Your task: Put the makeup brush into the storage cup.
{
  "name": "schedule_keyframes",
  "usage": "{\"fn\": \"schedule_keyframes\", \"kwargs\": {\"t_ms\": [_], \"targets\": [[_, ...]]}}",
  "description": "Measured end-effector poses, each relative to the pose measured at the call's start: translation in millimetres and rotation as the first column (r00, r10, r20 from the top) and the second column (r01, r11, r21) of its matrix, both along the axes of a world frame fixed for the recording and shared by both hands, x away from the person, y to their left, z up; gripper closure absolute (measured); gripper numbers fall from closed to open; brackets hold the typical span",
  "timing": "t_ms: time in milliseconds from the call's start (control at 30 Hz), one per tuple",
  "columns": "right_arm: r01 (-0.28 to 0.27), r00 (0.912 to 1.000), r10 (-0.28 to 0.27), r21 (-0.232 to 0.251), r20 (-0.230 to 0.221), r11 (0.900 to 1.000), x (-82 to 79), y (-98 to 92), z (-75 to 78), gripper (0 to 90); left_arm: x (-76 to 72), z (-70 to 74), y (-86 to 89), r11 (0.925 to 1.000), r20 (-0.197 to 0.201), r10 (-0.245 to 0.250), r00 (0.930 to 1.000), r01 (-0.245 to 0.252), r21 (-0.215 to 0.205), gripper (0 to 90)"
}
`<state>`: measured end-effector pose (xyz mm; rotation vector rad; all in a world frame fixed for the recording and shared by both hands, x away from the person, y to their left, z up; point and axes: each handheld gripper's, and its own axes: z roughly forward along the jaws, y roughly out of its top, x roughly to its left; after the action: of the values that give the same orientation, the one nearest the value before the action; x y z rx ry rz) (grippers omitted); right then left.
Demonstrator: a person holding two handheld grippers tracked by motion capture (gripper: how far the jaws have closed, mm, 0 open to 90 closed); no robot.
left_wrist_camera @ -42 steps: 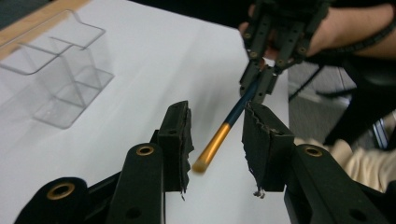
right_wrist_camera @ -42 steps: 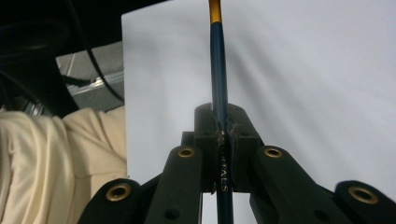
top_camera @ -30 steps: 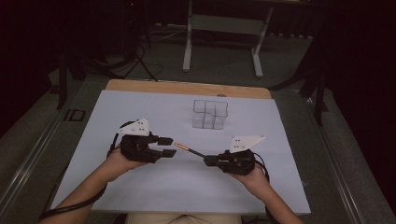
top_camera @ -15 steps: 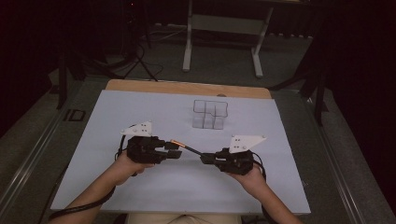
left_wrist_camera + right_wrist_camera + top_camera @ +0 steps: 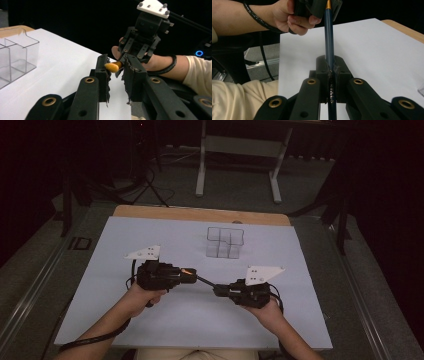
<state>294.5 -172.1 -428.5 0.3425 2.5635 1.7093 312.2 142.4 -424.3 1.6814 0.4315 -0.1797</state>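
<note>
dark blue pencil (image 5: 329, 42) stays clamped in my right gripper (image 5: 220, 291), while my left gripper (image 5: 192, 275) has closed in, jaws parted around its orange eraser end (image 5: 111, 67), seemingly untouched, so handover remains incomplete.

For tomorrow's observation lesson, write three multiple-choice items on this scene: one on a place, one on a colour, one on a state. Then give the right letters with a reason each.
1. Where does the clear organizer stand?
A. on the far part of the white sheet, beyond both grippers
B. in the person's lap
C. on the floor

2. What colour is the pen's shaft?
A. red
B. dark blue
C. white

3. How does the right gripper stand?
A. wide open
B. lying on the sheet, let go
C. shut on the pen

Answers: 1 A, the high view shows it beyond both grippers. 2 B, the right gripper view shows a dark blue shaft. 3 C, its jaws press the shaft from both sides, while the left gripper stands open around the orange end.
</note>
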Motion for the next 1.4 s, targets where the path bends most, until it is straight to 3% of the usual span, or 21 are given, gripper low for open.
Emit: {"fn": "schedule_keyframes", "kwargs": {"t_ms": [100, 233, 400, 567, 600, 633, 667, 700, 733, 767, 800, 833, 867, 900, 933, 967, 1000, 1067, 1167, 1400], "targets": [[-0.008, 1.0, 0.008, -0.007, 0.002, 1.0, 0.4, -0.4, -1.3, 84.4, 0.9, 1.9, -1.1, 0.9988, -0.019, -0.046, 0.9988, 0.045, -0.018, 80.9], [-0.004, 1.0, 0.004, -0.008, -0.009, 1.0, 2.5, -1.1, -4.8, 81.4, -1.7, 8.7, -5.1, 0.9978, 0.008, -0.065, 0.9978, 0.065, 0.01, 84.8], [0.002, 0.9999, -0.002, -0.018, -0.017, 1.0, 3.6, 0.2, -5.1, 67.2, -3.3, 13.9, -9.3, 0.9945, 0.044, -0.07, 0.9966, 0.066, 0.082, 85.1], [-0.016, 0.9991, 0.015, -0.033, -0.039, 0.999, 4.9, 2.7, -4.8, 61.7, -4.8, 17.4, -12.8, 0.988, 0.063, -0.071, 0.9955, 0.061, 0.142, 85.0], [-0.024, 0.9985, 0.022, -0.037, -0.05, 0.999, 5.6, 3.6, -4.4, 61.5, -6.6, 19.3, -15.1, 0.979, 0.082, -0.083, 0.9931, 0.066, 0.193, 85.0], [-0.027, 0.9983, 0.025, -0.045, -0.053, 0.999, 5.7, 4.3, -4.2, 61.4, -6.6, 19.3, -15.1, 0.979, 0.082, -0.083, 0.9931, 0.066, 0.193, 85.0], [-0.031, 0.9981, 0.028, -0.047, -0.055, 0.998, 5.8, 4.9, -4.1, 61.5, -8.1, 21.1, -17.7, 0.9664, 0.093, -0.1, 0.9907, 0.074, 0.246, 85.1], [-0.031, 0.9981, 0.028, -0.047, -0.055, 0.998, 5.8, 4.9, -4.1, 61.5, -8.1, 21.1, -17.7, 0.9664, 0.093, -0.1, 0.9907, 0.074, 0.246, 85.1], [-0.036, 0.9978, 0.033, -0.061, -0.057, 0.997, 5.1, 6.4, -4.1, 62.1, -9.9, 23.1, -19.7, 0.9557, 0.108, -0.112, 0.9878, 0.077, 0.284, 85.1], [-0.036, 0.9978, 0.033, -0.061, -0.057, 0.997, 5.1, 6.4, -4.1, 62.1, -9.9, 23.1, -19.7, 0.9557, 0.108, -0.112, 0.9878, 0.077, 0.284, 85.1], [-0.05, 0.9968, 0.045, -0.071, -0.066, 0.996, 4.9, 8.4, -5.1, 64.9, -11.2, 25.2, -20.9, 0.9475, 0.117, -0.118, 0.9861, 0.077, 0.31, 85.1], [-0.057, 0.9964, 0.052, -0.076, -0.068, 0.995, 4.8, 9.5, -5.8, 65.6, -11.2, 25.2, -20.9, 0.9475, 0.117, -0.118, 0.9861, 0.077, 0.31, 85.1], [-0.063, 0.9955, 0.057, -0.083, -0.076, 0.995, 4.9, 10.4, -6.4, 66.2, -12.2, 27.4, -21.7, 0.9394, 0.124, -0.127, 0.9842, 0.079, 0.334, 85.1], [-0.063, 0.9955, 0.057, -0.083, -0.076, 0.995, 4.9, 10.4, -6.4, 66.2, -12.2, 27.4, -21.7, 0.9394, 0.124, -0.127, 0.9842, 0.079, 0.334, 85.1], [-0.078, 0.9937, 0.069, -0.094, -0.087, 0.992, 5.7, 12.5, -8.2, 68.7, -13.0, 29.3, -22.5, 0.9326, 0.129, -0.138, 0.9819, 0.085, 0.351, 85.0], [-0.081, 0.9932, 0.071, -0.102, -0.093, 0.992, 5.6, 13.3, -9.1, 70.1, -13.0, 29.3, -22.5, 0.9326, 0.129, -0.138, 0.9819, 0.085, 0.351, 85.0], [-0.087, 0.9922, 0.076, -0.109, -0.099, 0.99, 5.9, 14.2, -10.0, 71.4, -13.4, 31.2, -23.2, 0.9253, 0.13, -0.145, 0.9809, 0.088, 0.369, 85.0], [-0.094, 0.9913, 0.082, -0.122, -0.103, 0.988, 5.3, 16.2, -11.6, 73.6, -14.1, 32.3, -24.7, 0.9176, 0.134, -0.154, 0.9791, 0.091, 0.387, 85.0], [-0.101, 0.9904, 0.087, -0.134, -0.107, 0.986, 5.3, 17.8, -13.2, 77.9, -14.6, 32.6, -26.8, 0.9117, 0.132, -0.167, 0.977, 0.103, 0.398, 85.0], [-0.119, 0.9891, 0.104, -0.149, -0.104, 0.982, 5.1, 19.3, -15.3, 81.4, -13.3, 31.2, -30.1, 0.9126, 0.117, -0.183, 0.9762, 0.124, 0.389, 85.0]]}}
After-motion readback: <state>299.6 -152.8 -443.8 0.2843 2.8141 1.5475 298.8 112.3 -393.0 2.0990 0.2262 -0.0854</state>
